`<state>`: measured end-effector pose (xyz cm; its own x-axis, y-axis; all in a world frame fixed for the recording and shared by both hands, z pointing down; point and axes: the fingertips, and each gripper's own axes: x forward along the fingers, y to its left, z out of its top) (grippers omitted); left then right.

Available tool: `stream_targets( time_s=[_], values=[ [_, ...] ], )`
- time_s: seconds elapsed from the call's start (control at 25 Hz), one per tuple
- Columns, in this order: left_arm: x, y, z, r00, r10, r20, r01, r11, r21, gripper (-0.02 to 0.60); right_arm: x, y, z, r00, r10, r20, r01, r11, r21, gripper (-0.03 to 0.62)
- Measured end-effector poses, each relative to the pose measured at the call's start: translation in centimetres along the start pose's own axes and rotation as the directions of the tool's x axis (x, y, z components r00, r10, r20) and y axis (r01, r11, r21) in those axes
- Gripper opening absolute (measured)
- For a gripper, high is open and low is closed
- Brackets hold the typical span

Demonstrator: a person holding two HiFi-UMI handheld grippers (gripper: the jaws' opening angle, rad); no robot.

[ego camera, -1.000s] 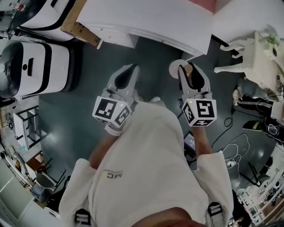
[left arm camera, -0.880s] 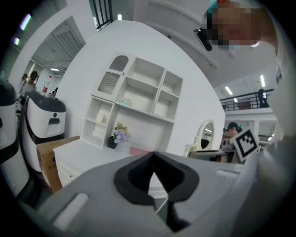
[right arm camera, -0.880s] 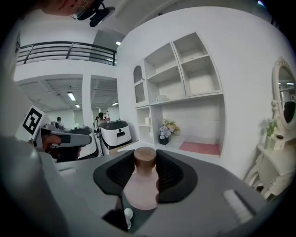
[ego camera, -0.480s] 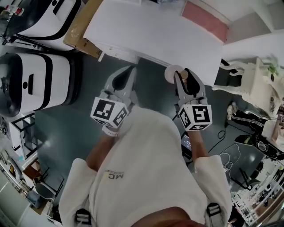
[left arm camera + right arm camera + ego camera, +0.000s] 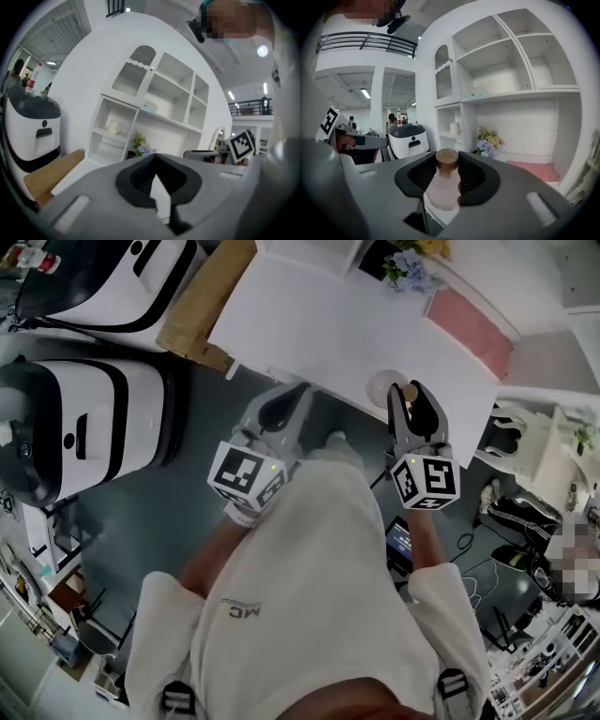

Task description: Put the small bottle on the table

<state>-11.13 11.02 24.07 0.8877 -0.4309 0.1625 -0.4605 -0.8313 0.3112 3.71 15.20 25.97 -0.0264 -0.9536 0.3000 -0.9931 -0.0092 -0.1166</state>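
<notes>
The small bottle (image 5: 442, 188), pale pink with a brown cap, stands upright between the black pads of my right gripper (image 5: 447, 164), which is shut on it. In the head view the brown cap of the bottle (image 5: 411, 390) shows between the right gripper's (image 5: 413, 399) fingers, over the near edge of the white table (image 5: 319, 324). My left gripper (image 5: 292, 396) hangs just short of that edge, over the dark floor. Seen from the left gripper view, the left gripper (image 5: 155, 158) has its tips together and holds nothing.
On the table lie a pink mat (image 5: 473, 334) and flowers (image 5: 405, 268) at the back. A white shelf unit (image 5: 511, 70) rises behind it. Two white machines (image 5: 84, 427) and a wooden board (image 5: 202, 310) stand left. A white chair (image 5: 539, 442) and cables are right.
Both grippers have come forward to the table. The right one, still holding the bottle, has passed from over the floor to over the table's near edge.
</notes>
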Motion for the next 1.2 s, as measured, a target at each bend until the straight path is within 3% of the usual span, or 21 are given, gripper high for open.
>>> stream_targets(
  time_s=[0.52, 0.76, 1.2],
  values=[
    [7.2, 5.3, 1.6, 0.994, 0.089, -0.058, -0.089, 0.996, -0.001, 0.000, 11.3, -1.4, 0.4, 0.980, 0.181, -0.078, -0.187, 0.980, -0.067, 0.141],
    [10.3, 6.2, 1.8, 0.987, 0.148, -0.059, -0.149, 0.989, -0.012, 0.000, 14.6, -4.1, -0.3, 0.977, 0.194, -0.084, -0.198, 0.979, -0.046, 0.141],
    [15.5, 9.3, -1.3, 0.968, 0.238, -0.075, -0.239, 0.971, -0.013, 0.000, 22.2, -7.5, -2.6, 0.972, 0.224, -0.078, -0.230, 0.969, -0.085, 0.141]
  ],
)
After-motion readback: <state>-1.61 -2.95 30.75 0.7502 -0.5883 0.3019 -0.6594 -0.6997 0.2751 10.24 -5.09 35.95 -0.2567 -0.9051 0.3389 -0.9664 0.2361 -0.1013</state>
